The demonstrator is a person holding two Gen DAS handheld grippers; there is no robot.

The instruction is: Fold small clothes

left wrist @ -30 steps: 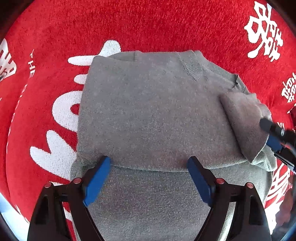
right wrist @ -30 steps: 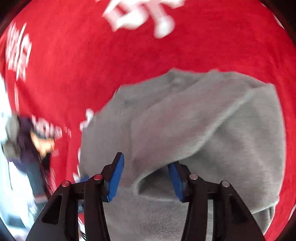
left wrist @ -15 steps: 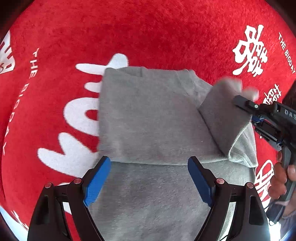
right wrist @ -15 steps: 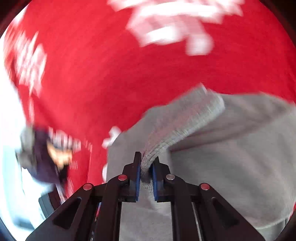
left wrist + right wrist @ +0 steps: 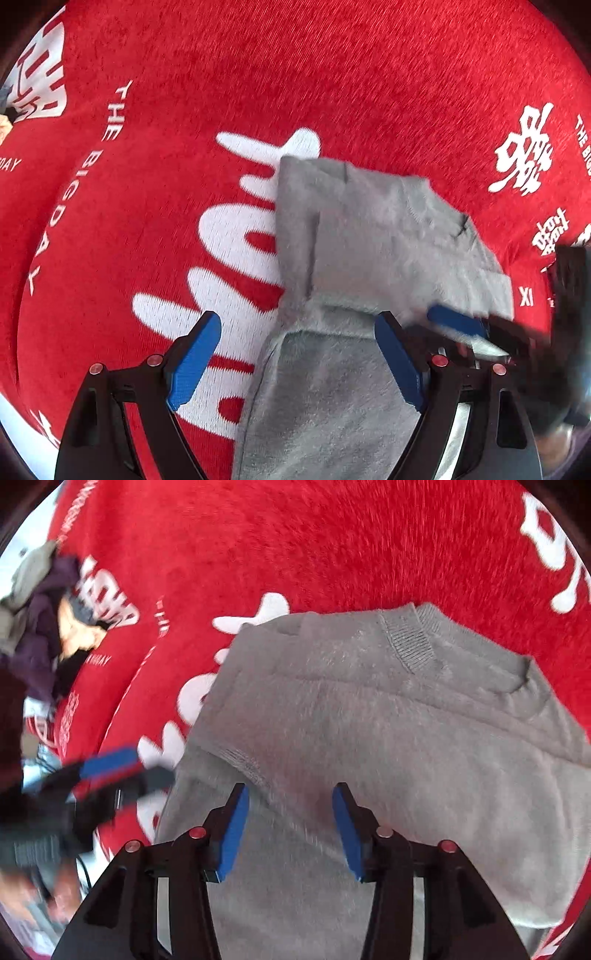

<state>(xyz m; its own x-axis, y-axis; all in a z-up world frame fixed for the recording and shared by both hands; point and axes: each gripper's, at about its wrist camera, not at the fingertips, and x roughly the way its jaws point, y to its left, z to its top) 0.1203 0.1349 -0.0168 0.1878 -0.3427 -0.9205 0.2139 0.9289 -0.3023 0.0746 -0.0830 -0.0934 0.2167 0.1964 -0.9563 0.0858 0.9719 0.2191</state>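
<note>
Sleeves are in on the grey sweater; the lengthwise fold is still to do.

My left gripper (image 5: pixel 299 365) hovers wide open and empty above the grey sweater (image 5: pixel 373 258), which lies on the red blanket (image 5: pixel 295 74). My right gripper (image 5: pixel 290 827) has just been opening, with nothing pinched between its pads. Blur hides the hem, so I think one fold remains.

Both wrist cameras look steeply down, close over the shared grey sweater (image 5: pixel 369 258) and red blanket (image 5: pixel 295 535)
</note>
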